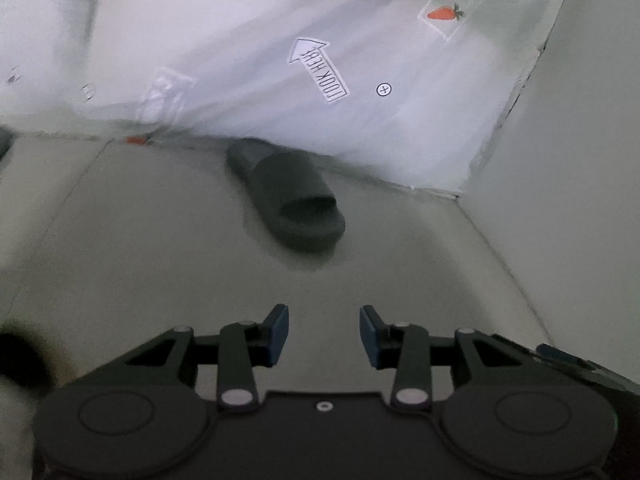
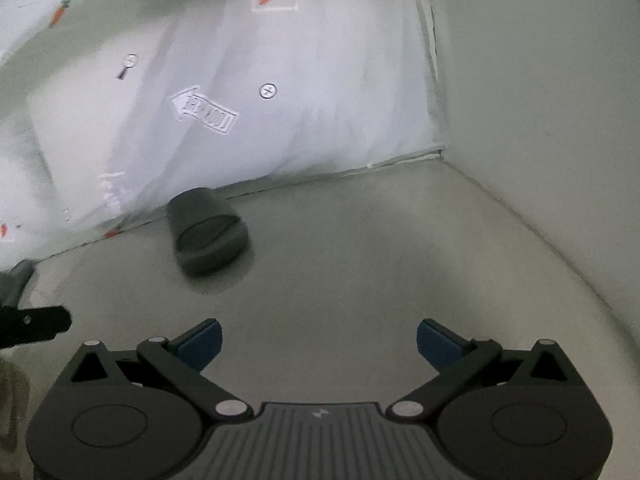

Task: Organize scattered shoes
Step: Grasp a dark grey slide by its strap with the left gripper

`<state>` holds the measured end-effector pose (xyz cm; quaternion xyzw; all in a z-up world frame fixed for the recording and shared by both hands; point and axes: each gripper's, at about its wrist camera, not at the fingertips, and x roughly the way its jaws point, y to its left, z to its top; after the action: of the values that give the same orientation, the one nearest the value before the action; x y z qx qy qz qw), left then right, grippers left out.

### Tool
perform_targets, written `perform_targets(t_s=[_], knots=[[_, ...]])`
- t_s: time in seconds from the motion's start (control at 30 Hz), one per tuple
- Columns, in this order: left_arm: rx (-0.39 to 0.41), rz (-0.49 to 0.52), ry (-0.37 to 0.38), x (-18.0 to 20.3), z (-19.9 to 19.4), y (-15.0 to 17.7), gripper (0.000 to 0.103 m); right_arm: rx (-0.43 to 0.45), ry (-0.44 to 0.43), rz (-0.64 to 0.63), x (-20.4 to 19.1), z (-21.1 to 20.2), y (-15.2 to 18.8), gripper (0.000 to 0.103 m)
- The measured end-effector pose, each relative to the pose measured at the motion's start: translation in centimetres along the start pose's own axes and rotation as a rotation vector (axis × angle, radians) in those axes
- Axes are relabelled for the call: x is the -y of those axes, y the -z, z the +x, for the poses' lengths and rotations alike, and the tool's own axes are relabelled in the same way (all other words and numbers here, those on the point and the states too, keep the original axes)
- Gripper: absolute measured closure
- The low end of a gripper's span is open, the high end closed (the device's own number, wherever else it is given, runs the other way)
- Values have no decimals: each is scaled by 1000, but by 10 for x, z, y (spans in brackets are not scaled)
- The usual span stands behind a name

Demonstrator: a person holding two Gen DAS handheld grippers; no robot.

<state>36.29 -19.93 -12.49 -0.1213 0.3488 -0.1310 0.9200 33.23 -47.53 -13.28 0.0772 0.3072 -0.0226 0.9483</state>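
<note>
A dark grey slide sandal (image 1: 286, 194) lies on the pale floor against the foot of a white printed sheet, its open end turned toward me. My left gripper (image 1: 324, 330) hovers short of it, open, with nothing between its blue pads. In the right wrist view the same sandal (image 2: 208, 236) sits ahead and to the left. My right gripper (image 2: 318, 344) is spread wide open and empty, well clear of the sandal. No other shoe shows in full.
A white sheet (image 1: 280, 80) printed with carrots and an arrow stands behind the sandal. A plain wall (image 2: 540, 120) closes the right side and meets the floor in a corner. The left gripper's black body (image 2: 32, 324) pokes in at the left edge.
</note>
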Motion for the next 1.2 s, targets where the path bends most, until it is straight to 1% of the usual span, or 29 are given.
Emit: perform_targets(t_s=[0.03,0.2,0.27,0.37,0.43,0.5,0.6,0.63,0.7,0.77,1.0,1.1,1.2], knots=[[-1,0,-4,-2,18,-10,63,-9,5,-8,-1,17,-9,0],[5,2,-46,-15,95,-40,63,-27,-4,-30,-4,60,-31,0],[7,9,-60,-21,120,-47,63,-31,-6,-48,-6,79,-39,0],[-16,23,-94,-28,159,-54,64,-42,-2,-71,-10,102,-45,0],[-18,17,-114,-32,175,-56,64,-53,-11,-75,-11,116,-47,0],[-3,14,-137,-34,183,-58,63,-63,-17,-81,-11,124,-47,0],[19,12,-167,-39,192,-57,63,-73,-24,-96,-13,130,-44,0],[21,7,-171,-41,194,-56,64,-77,-26,-96,-14,129,-43,0],[25,-10,-170,-43,191,-54,70,-90,-33,-88,-14,128,-41,0],[10,7,-179,-39,188,-53,72,-90,-39,-91,-16,122,-39,0],[-100,68,-148,-19,155,-33,75,-53,-45,-106,-18,89,-39,0],[-146,86,-142,-8,132,-14,76,-37,-37,-104,-17,69,-38,0],[-191,99,-122,6,101,15,76,-23,-28,-108,-13,49,-33,0]])
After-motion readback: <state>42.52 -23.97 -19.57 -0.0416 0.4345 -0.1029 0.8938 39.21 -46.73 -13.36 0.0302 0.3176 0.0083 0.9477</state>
